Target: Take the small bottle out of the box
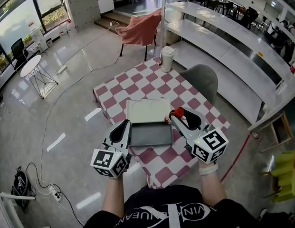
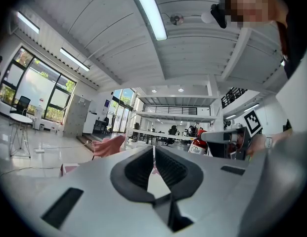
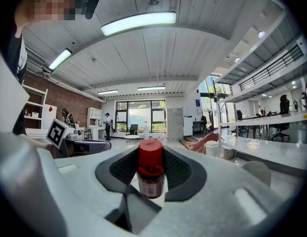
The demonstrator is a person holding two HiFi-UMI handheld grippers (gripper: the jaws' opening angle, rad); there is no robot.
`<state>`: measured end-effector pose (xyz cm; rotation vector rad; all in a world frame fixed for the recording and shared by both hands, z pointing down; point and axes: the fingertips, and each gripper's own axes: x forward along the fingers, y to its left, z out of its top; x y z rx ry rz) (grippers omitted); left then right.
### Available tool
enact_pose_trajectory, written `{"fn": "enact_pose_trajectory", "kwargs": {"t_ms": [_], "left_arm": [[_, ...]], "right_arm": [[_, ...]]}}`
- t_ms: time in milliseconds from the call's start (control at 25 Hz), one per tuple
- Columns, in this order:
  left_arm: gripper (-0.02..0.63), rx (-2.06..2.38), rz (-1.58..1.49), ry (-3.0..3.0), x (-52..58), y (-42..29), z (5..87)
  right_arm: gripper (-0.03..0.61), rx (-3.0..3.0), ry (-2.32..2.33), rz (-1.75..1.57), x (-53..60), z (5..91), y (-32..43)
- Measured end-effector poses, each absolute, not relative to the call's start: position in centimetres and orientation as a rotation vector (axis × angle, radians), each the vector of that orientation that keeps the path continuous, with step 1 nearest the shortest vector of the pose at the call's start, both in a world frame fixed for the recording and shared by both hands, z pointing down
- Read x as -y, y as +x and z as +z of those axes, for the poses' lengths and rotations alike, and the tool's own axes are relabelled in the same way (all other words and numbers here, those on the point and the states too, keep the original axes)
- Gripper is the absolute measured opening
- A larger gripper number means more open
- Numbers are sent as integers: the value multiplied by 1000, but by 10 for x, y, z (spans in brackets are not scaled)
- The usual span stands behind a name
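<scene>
Firstly, the head view. A counter (image 1: 159,87) with a red and white checked cloth carries a grey box (image 1: 152,134). Its pale lid (image 1: 148,110) lies open behind it. The left hand-held gripper (image 1: 126,123) hangs over the left edge of the box. The right hand-held gripper (image 1: 181,117) is just beside the right edge and holds the small bottle (image 1: 178,113), which has a red cap. The bottle is outside the box and above the cloth. A white jug (image 1: 166,58) stands at the far corner of the counter, and a grey chair (image 1: 202,80) is beside it. Each hand-held gripper has a cube with black square markers. The person's black shirt (image 1: 171,208) has white letters, but they are cut off and I cannot read them as a whole.

Next, the left gripper view. The jaws of the left hand-held gripper (image 2: 153,154) are brought together at the tips, with nothing between them. To the right, the small bottle (image 2: 197,144) appears with a white label; the print is too small to read.

Finally, the right gripper view. The right hand-held gripper (image 3: 151,158) stands wide, and its ribbed pads (image 3: 128,167) press on both sides of the small bottle (image 3: 151,172). The bottle is upright, the cap is on top and the content is dark red. Its label is unreadable. A pink chair (image 3: 207,142) stands further back.
</scene>
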<state>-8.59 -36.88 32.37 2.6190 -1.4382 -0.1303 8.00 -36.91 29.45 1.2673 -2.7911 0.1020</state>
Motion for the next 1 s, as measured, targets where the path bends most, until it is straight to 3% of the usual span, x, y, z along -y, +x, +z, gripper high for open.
{"fn": "enact_pose_trajectory", "kwargs": {"t_ms": [1000], "left_arm": [[20, 1434, -116, 2608, 375, -82, 329]], "right_arm": [[144, 2802, 1264, 129, 374, 298, 83]]}}
